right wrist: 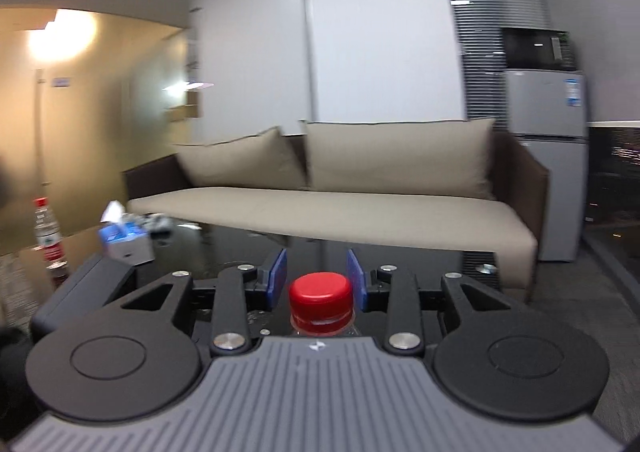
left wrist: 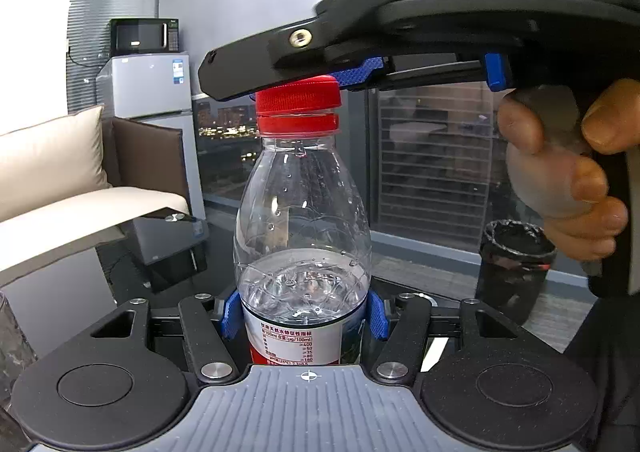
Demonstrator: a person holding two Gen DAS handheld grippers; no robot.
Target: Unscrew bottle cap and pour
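Cap [left wrist: 298, 94]: still sitting on top of the bottle, red, looking lifted and tipped a little above its red ring, so likely turned loose but not taken away yet.
Bottle [left wrist: 302, 220]: standing up straight, about half full of water, none poured out so far as shown.
Left gripper [left wrist: 304, 318]: squeezing the bottle's middle with both blue pads, holding it steady.
Right gripper [right wrist: 317, 280]: sitting over the cap with blue pads on each side and a little gap showing, so not pinching it now.
Hand [left wrist: 568, 172]: wrapping around the right gripper's handle.
Black cup [left wrist: 514, 260]: waiting empty-looking near the bottle, off to the side on the dark table [left wrist: 60, 292].
Left to do: lifting the cap away, then tipping the bottle and pouring, likely into that cup.
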